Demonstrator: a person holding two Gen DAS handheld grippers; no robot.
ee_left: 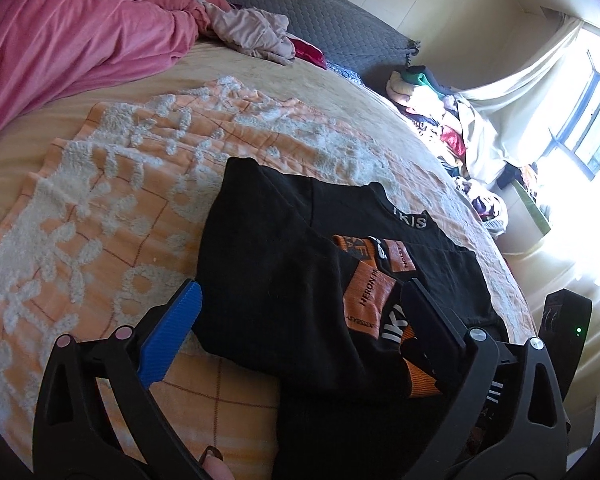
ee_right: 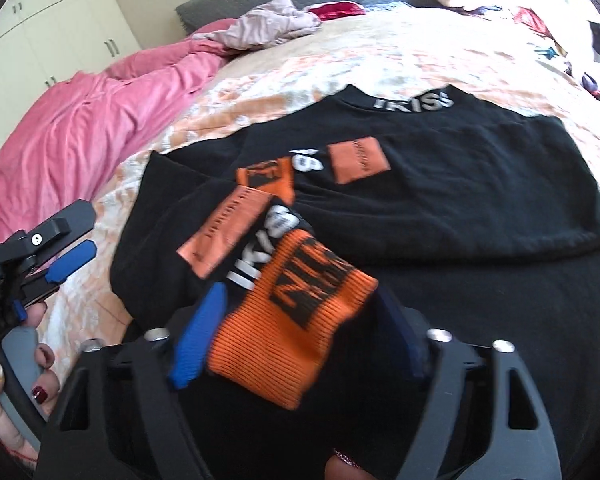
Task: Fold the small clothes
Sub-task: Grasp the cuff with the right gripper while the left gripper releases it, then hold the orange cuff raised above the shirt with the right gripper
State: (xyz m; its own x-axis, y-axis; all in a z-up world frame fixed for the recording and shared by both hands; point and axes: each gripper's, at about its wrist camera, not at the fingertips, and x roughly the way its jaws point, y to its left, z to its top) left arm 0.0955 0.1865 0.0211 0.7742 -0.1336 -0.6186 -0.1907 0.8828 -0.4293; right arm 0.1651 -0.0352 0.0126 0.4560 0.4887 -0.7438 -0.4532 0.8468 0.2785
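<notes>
- Black long-sleeved knit top, white lettering at the collar, orange patches on the front: lies front-up in the middle of the orange-and-white tufted blanket, spread flat there, presumably so that the sleeves can be laid across the body.
- Orange ribbed cuff with black lettering: end of one sleeve, folded over the chest of the top, at its near edge.
- Right gripper, black frame, blue pads: stands half-parted with the cuff between its pads; whether they press on the knit cannot be told, the picture being blurred. Likely placed to carry or set the sleeve.
- Left gripper: spread wide, nothing gripped; its blue-padded finger sits off the top's left edge over the blanket, the other over the patches. In the right wrist view it hangs left of the top, a hand on its grey handle.
- Pink duvet: bunched beyond the blanket's far left corner.
- Beige crumpled garment: beyond the blanket, at the grey quilted pillow; likely awaiting folding.
</notes>
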